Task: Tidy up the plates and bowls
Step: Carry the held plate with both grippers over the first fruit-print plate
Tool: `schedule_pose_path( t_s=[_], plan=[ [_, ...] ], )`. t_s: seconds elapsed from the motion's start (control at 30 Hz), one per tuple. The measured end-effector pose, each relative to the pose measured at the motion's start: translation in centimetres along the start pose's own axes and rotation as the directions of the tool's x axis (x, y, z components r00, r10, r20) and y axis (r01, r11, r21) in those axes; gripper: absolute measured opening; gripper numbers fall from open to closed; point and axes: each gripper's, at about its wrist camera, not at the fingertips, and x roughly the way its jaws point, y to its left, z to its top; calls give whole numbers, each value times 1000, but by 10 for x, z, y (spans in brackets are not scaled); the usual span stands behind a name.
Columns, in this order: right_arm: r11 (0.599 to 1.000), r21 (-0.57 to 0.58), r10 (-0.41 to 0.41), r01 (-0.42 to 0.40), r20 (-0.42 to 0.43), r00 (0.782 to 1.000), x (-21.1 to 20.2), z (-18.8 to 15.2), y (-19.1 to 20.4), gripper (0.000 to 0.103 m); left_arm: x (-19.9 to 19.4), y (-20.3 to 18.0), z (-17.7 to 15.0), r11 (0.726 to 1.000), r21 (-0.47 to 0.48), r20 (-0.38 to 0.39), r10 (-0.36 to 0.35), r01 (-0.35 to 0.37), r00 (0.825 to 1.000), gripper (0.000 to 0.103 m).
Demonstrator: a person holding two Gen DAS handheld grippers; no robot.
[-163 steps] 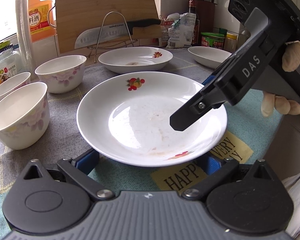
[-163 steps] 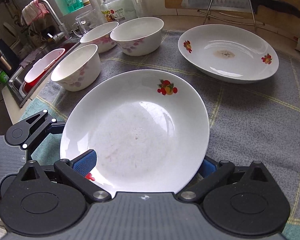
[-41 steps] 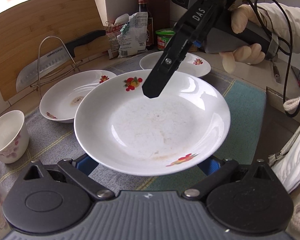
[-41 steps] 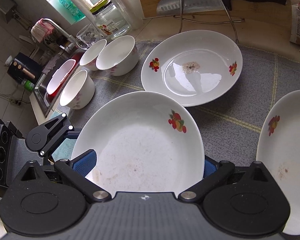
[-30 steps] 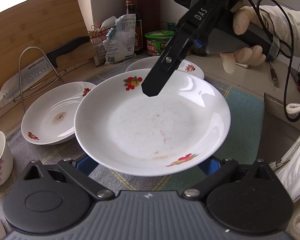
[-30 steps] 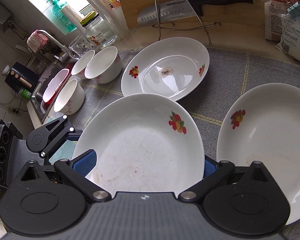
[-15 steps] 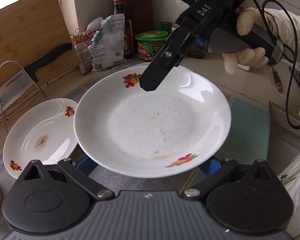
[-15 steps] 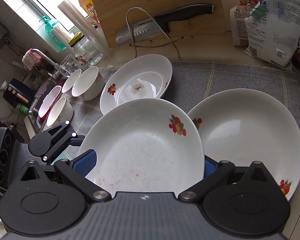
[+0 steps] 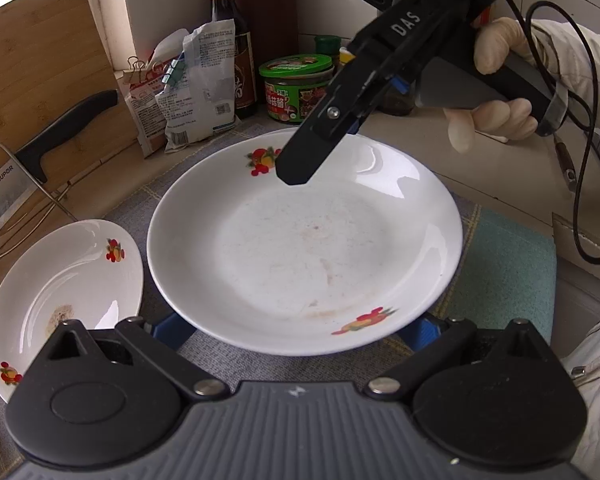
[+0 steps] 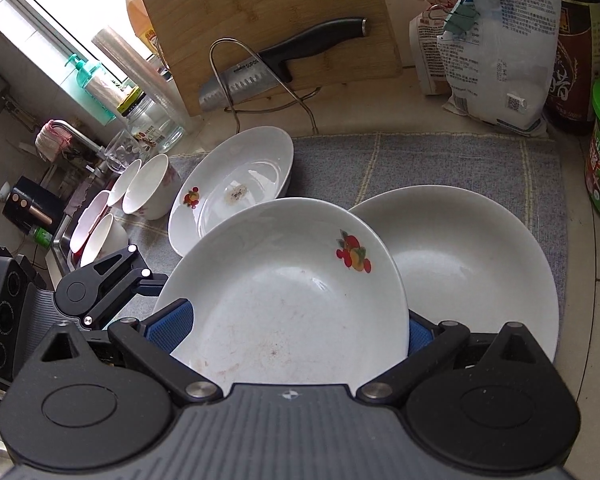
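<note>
A white plate with fruit prints (image 9: 300, 248) (image 10: 284, 300) hangs in the air, carried between both grippers. My left gripper (image 9: 296, 332) is spread wide, its blue pads at the plate's near rim on either side. My right gripper (image 10: 296, 332) is equally wide and comes in from the opposite side, one finger (image 9: 300, 160) showing over the far rim. The carried plate partly overlaps a second white plate (image 10: 480, 272) lying on the grey mat (image 10: 440, 160). A third plate (image 10: 236, 188) (image 9: 60, 280) with a brown spot lies to the left. Three bowls (image 10: 148, 188) stand further left.
A knife on a wire stand (image 10: 260, 76) leans against a bamboo board (image 10: 268, 20) behind the mat. Clipped food bags (image 10: 496, 48), a dark sauce bottle (image 9: 228, 40) and a green-lidded jar (image 9: 296, 88) crowd the back right. A sink (image 10: 84, 224) lies beyond the bowls. A gloved hand (image 9: 496, 92) holds the right gripper.
Both grippers have lifted the plate off the mat and carried it right, away from the bowls, until it overlaps the rightmost plate. Finger spread looks unchanged.
</note>
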Motion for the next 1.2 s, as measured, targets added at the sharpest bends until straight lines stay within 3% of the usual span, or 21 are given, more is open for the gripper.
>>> schedule_pose_path(
  t_s=[1.2],
  plan=[
    [995, 94, -28, 24, 35, 999, -2, 2, -56, 103, 43, 5, 36, 995, 93, -80, -11, 18, 997, 102]
  ],
)
